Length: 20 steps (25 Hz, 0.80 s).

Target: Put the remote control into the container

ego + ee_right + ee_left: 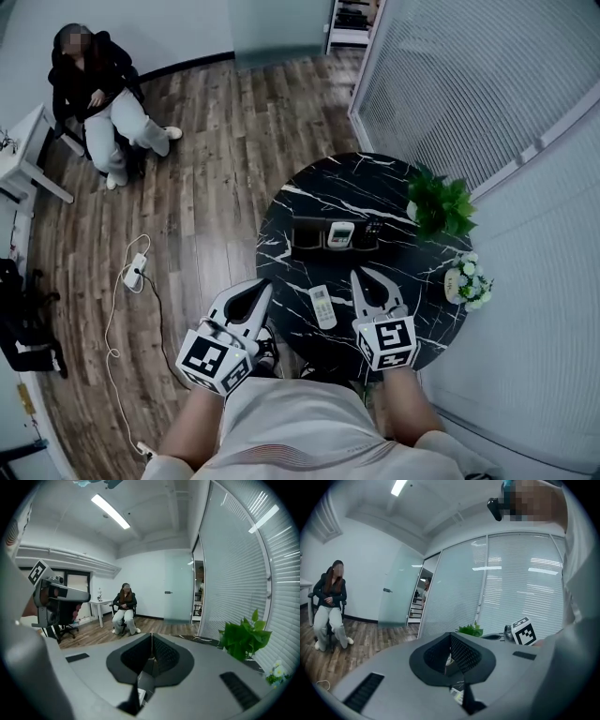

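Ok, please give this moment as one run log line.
left gripper: shut, empty | right gripper: shut, empty | remote control: lying on table between them, outside container

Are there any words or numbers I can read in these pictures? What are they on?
No text here can be read.
remote control on the table: anything printed on its buttons is too small to read.
white device in the container: too small and blurred to read.
left cube and right cube: black-and-white square patterns, no letters.

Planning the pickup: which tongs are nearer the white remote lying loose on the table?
Right. The right tongs sit just right of the remote; the left tongs are farther away on its left.
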Each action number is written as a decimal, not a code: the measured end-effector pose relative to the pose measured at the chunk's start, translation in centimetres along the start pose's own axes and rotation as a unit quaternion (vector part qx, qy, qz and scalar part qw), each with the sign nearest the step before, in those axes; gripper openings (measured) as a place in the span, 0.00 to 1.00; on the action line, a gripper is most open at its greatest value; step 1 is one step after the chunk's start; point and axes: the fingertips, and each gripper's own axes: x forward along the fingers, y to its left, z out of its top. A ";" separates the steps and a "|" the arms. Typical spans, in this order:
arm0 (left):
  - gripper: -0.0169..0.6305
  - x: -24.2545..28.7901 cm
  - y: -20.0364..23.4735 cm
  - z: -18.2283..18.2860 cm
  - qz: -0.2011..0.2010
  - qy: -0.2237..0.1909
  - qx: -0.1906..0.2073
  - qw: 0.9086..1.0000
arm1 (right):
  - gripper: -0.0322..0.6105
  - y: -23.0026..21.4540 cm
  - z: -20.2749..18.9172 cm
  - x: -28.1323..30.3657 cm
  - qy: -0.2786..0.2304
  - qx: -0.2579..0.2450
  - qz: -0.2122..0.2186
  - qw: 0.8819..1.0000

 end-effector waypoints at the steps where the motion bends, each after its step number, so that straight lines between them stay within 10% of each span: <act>1: 0.04 -0.3 0.6 -0.2 0.004 0.001 -0.003 1.000 | 0.08 0.5 -0.6 0.7 0.013 0.002 0.005 1.000; 7: 0.04 -1.6 4.0 -1.9 0.027 0.011 -0.027 0.999 | 0.19 3.7 -7.3 5.0 0.158 0.016 0.055 0.986; 20: 0.04 -2.4 8.8 -4.1 0.043 0.029 -0.060 0.997 | 0.46 5.1 -21.1 9.1 0.412 0.027 0.020 0.911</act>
